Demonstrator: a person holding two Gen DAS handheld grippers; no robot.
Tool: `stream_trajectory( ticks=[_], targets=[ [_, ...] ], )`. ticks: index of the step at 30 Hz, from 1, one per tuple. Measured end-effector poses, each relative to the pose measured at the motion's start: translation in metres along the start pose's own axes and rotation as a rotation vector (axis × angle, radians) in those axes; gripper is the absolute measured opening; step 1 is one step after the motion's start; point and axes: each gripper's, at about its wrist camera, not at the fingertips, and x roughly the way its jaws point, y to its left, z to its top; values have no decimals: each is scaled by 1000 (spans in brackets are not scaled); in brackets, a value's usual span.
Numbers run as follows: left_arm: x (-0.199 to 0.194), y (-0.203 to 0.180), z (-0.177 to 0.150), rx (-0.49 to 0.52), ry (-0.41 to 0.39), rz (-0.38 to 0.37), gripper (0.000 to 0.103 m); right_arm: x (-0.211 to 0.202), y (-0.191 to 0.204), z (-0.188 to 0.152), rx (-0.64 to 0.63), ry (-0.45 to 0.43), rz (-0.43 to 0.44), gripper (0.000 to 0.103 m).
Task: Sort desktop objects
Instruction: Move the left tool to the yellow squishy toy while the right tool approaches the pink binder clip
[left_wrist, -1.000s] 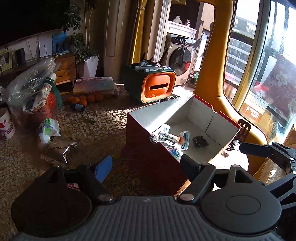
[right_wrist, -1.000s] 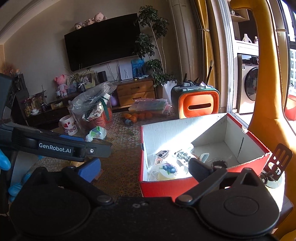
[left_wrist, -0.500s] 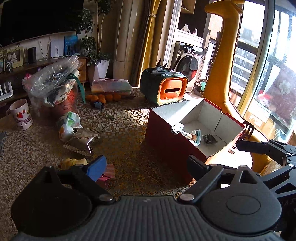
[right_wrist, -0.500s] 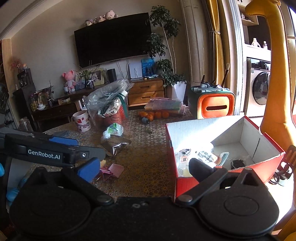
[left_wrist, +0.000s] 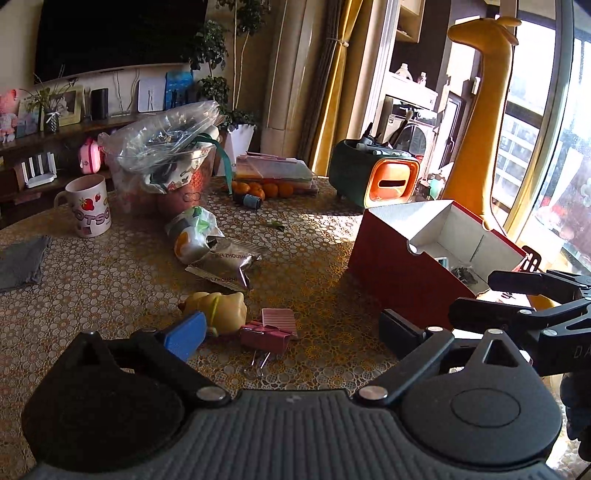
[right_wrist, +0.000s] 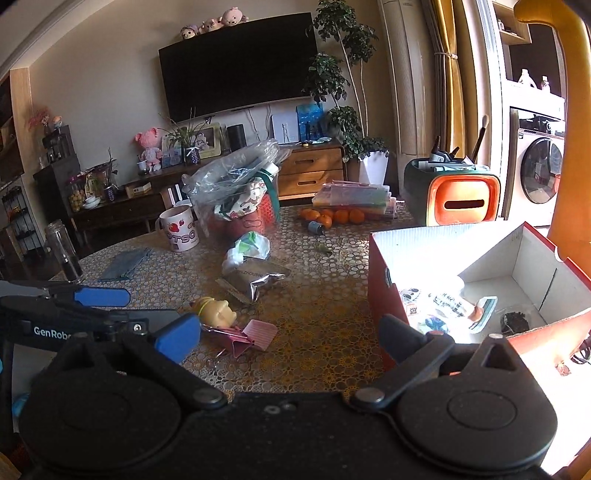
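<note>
Red box (right_wrist: 378, 280), white inside. Pink striped binder clip (left_wrist: 266, 338) between the fingers, pale yellow toy (left_wrist: 218, 308) just beyond. Counter (left_wrist: 110, 280) in brown-gold circle lace. White mug (left_wrist: 90, 210), strawberry print.

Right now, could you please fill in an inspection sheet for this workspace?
Surface: patterned tablecloth, sunlit on the right.
Job's things: red box open, small items inside; yellow toy, pink binder clip and foil packet on the cloth.
Clutter: mug, plastic bag, oranges, grey cloth.
Grippers: left gripper jaws just opened wide, empty; right gripper open, empty.
Cables: nothing seen.
Surroundings: television, plant, washing machine.
</note>
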Motion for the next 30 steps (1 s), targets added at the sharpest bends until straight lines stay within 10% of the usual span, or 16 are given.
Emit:
stream_trajectory(
  ticks=[30],
  targets=[
    [53,63,-29,-7,5,79,100,88,26,-12,-93,115,67,97]
  ],
)
